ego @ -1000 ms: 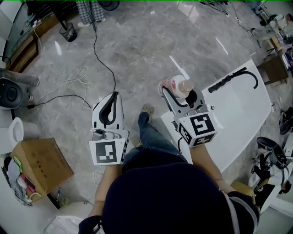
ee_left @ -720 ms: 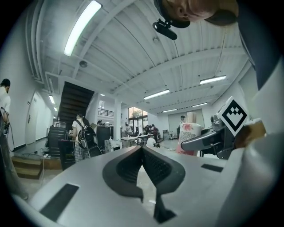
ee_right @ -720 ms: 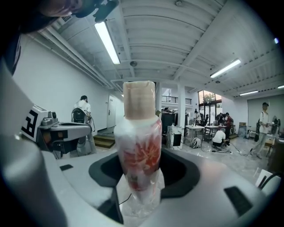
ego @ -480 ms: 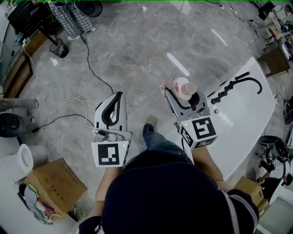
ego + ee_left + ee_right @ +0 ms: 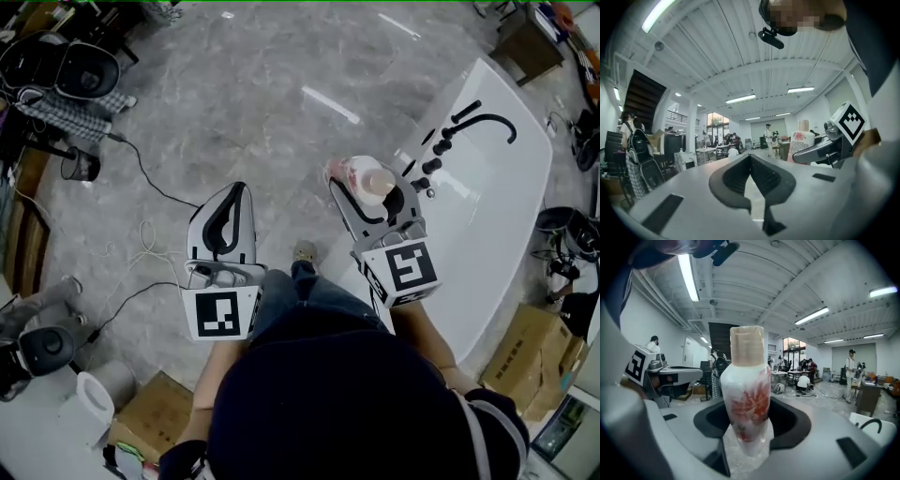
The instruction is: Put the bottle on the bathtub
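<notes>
White with a red flower print and a beige cap, the bottle (image 5: 746,394) stands upright in our right gripper (image 5: 364,192), whose jaws clamp its lower body. We hold it near the left rim of the white bathtub (image 5: 511,211). Our left gripper (image 5: 232,192), jaws drawn together on nothing, hangs further left over the grey floor (image 5: 234,103).

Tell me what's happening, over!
Right claw shut on bottle, upright, not yet on bathtub. Left claw shut, empty. Black faucet on its far end, nothing blocking.
</notes>
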{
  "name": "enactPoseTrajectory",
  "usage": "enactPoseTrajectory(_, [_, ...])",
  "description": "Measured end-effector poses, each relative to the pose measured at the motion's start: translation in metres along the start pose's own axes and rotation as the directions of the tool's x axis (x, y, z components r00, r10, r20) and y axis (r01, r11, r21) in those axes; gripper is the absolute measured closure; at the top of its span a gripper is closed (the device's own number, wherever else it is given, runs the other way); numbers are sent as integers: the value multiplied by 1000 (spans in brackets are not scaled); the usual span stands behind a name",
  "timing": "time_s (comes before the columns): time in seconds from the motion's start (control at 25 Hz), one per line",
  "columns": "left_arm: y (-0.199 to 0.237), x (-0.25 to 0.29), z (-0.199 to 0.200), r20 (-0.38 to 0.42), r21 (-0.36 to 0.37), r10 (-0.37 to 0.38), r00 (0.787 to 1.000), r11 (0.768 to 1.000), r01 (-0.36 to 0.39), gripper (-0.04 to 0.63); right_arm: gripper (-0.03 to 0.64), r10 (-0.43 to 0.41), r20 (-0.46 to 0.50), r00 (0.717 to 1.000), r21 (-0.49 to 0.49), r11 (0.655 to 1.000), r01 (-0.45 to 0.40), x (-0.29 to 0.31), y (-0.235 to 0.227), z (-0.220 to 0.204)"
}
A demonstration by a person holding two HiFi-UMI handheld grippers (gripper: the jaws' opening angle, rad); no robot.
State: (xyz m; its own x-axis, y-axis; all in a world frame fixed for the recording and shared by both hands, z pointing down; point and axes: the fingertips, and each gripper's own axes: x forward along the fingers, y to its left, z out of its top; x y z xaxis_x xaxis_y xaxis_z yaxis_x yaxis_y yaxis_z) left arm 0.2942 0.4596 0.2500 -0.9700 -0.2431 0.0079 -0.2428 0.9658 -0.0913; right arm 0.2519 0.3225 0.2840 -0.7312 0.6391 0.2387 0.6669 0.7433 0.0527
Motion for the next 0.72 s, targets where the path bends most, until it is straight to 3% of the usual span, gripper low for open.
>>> enactPoseTrajectory(0.2, [-40, 53, 2, 8, 2, -169, 986, 986, 169, 571, 373, -175, -41, 984, 58, 982, 177, -28, -55, -17])
enactPoseTrajectory(0.48, [-89, 121, -1, 9, 2, -367, 930, 930, 367, 571, 373, -384, -104, 917, 104, 913, 394, -61, -121, -40])
enactPoseTrajectory(0.6, [-102, 153, -2, 12, 2, -452, 892, 892, 452, 571, 373, -474, -115, 873, 119, 866, 486, -65, -146, -40])
enactPoseTrajectory(0.72, [-114, 191, 3, 43, 9, -556, 830, 831, 556, 571, 373, -568, -138, 811, 140, 799, 584, -63, -168, -40])
